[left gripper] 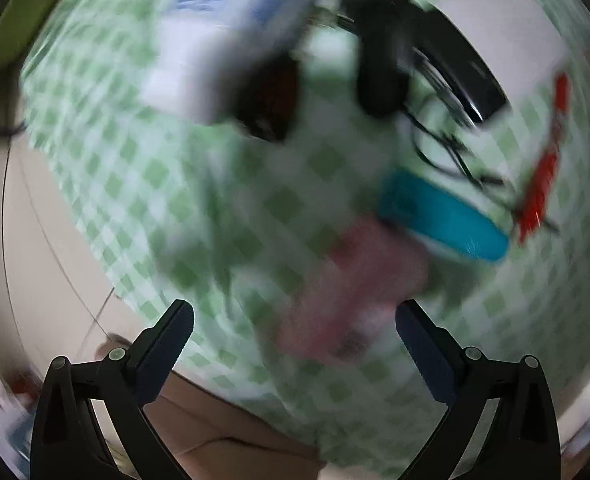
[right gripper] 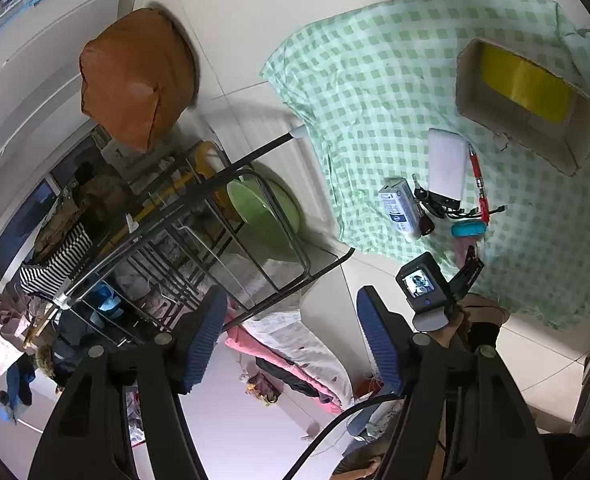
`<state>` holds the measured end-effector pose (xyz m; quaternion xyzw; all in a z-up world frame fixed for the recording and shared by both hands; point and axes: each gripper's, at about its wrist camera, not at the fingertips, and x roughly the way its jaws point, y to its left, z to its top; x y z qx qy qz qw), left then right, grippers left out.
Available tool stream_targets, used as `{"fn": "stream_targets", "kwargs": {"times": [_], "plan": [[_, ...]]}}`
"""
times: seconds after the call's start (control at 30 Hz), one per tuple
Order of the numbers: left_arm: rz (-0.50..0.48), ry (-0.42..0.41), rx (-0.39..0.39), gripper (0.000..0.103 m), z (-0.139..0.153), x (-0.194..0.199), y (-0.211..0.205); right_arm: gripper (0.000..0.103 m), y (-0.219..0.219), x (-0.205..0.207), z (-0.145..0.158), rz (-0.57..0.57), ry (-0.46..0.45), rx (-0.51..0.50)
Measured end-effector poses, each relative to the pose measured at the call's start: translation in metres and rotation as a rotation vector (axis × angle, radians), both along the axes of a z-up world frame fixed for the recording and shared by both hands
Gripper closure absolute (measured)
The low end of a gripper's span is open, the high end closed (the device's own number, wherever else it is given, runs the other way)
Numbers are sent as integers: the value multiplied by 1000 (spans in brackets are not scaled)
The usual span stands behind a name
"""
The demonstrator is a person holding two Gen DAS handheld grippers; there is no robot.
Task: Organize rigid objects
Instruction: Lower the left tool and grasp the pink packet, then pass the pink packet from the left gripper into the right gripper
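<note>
Everything in the left wrist view is blurred. My left gripper [left gripper: 295, 316] is open wide, pointing down at a green checked cloth [left gripper: 135, 184]. A pink object [left gripper: 355, 288] lies just ahead between its fingers, nearer the right one, and the pads do not press it. Beyond it are a teal object [left gripper: 443, 216], a red pen [left gripper: 547, 160], a white power bank [left gripper: 495, 28], black cables [left gripper: 379, 72] and a white-blue box [left gripper: 199, 60]. My right gripper [right gripper: 293, 308] is open and holds nothing, off the cloth over the floor. An open cardboard box [right gripper: 467, 88] sits farther back.
A black metal rack [right gripper: 215, 208] with a green bowl [right gripper: 263, 208] stands left of the cloth [right gripper: 375, 60]. An orange bag [right gripper: 135, 76] and white cabinets lie beyond it. Clothes are piled on the tiled floor below. A hand holds the left tool, whose small screen [right gripper: 418, 285] faces me.
</note>
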<state>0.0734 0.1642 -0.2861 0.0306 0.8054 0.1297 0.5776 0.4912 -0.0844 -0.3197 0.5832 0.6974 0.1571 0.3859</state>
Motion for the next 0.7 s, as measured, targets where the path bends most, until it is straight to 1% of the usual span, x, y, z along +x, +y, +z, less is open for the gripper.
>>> {"fn": "stream_targets", "kwargs": {"times": [0.07, 0.1, 0.13, 0.17, 0.2, 0.23, 0.27, 0.3, 0.37, 0.43, 0.5, 0.6, 0.63, 0.7], "plan": [[-156, -3, -11, 2, -2, -5, -22, 34, 0, 0, -1, 7, 1, -4], [-205, -4, -21, 2, -2, -8, -30, 34, 0, 0, -1, 10, 1, -6], [-268, -2, -34, 9, -4, -11, -39, 34, 0, -1, -1, 12, 2, -6], [-312, 3, -51, 17, -8, -15, -45, 34, 1, -1, -1, 13, 2, -7], [-322, 17, -81, 43, -15, -17, -49, 34, 2, -1, -1, 16, 1, -8], [-303, 39, -97, 56, -21, -20, -49, 34, 2, -1, -1, 17, 1, -8], [-251, 53, -108, 59, -28, -20, -44, 34, 3, -1, -1, 19, 2, -8], [-187, 39, -138, 62, -28, -17, -37, 34, 3, -1, -2, 20, 2, -8], [-61, 22, -177, 67, -33, -18, -22, 34, 4, -2, -3, 24, 2, -11], [-8, 34, -198, 69, -38, -21, -14, 34, 3, -1, -4, 30, 4, -17], [5, 30, -222, 69, -40, -25, -10, 34, 3, 0, -5, 23, 10, -21], [53, -4, -307, 69, -23, -21, -19, 34, 6, 4, -2, 16, -2, -14], [56, -33, -338, 69, -14, -17, -20, 34, 9, 5, 0, 20, -10, -8], [66, -130, -390, 69, 16, -4, -19, 34, 15, 6, 4, 35, -25, 8]]}}
